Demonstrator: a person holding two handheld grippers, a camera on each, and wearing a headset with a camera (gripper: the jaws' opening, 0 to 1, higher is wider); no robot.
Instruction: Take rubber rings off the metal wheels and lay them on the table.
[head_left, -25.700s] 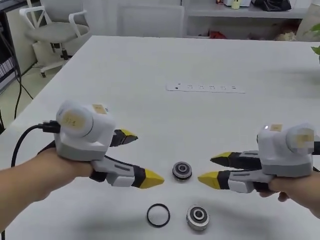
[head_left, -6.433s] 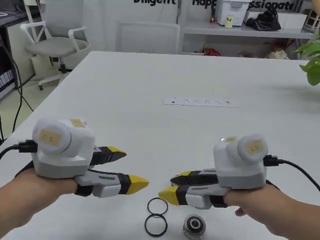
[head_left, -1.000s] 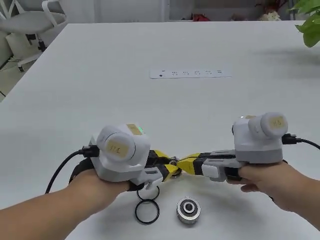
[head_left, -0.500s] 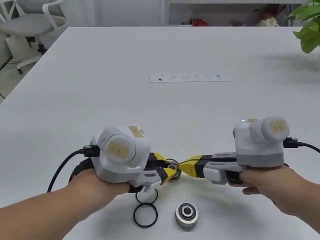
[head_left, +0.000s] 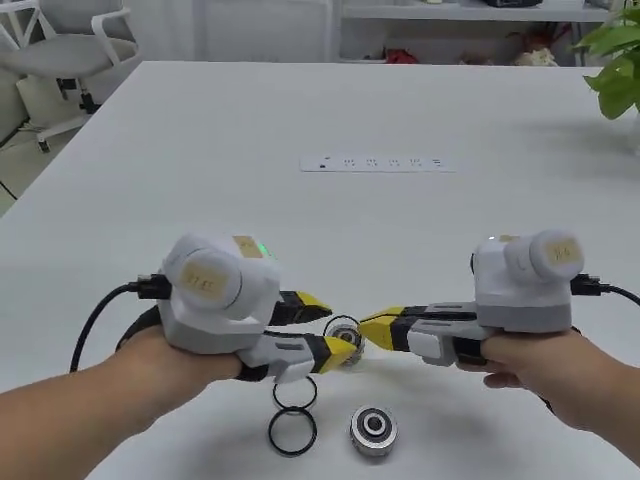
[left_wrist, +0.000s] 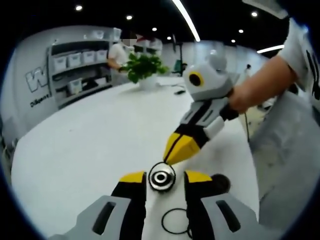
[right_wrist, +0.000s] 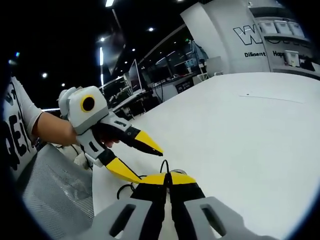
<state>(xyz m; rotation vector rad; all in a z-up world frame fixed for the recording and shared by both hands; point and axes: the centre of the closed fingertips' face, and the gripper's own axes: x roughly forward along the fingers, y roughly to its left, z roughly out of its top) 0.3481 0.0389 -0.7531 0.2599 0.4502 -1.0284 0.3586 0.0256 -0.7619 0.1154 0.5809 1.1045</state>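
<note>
A small metal wheel (head_left: 343, 332) (left_wrist: 161, 178) sits off the table between the yellow tips of my left gripper (head_left: 335, 327) (left_wrist: 165, 178), which is shut on it. A thin black rubber ring (left_wrist: 162, 165) (right_wrist: 164, 165) runs round the wheel's rim. My right gripper (head_left: 372, 328) (right_wrist: 167, 176) comes in from the right, jaws together, pinching that ring at the wheel's edge. Two loose rubber rings (head_left: 293, 392) (head_left: 292, 431) lie on the table just below, beside a second metal wheel (head_left: 373, 429) lying flat.
A white power strip (head_left: 378, 163) lies at the middle of the white table (head_left: 200, 160). Plant leaves (head_left: 615, 60) hang over the far right corner, and an office chair (head_left: 60, 50) stands off the far left. My left gripper's black cable (head_left: 100, 320) trails to the left.
My left gripper has drawn a little to the left and rolled, so its two jaws show further apart around the wheel. The right gripper stays pinched at the wheel's edge.
</note>
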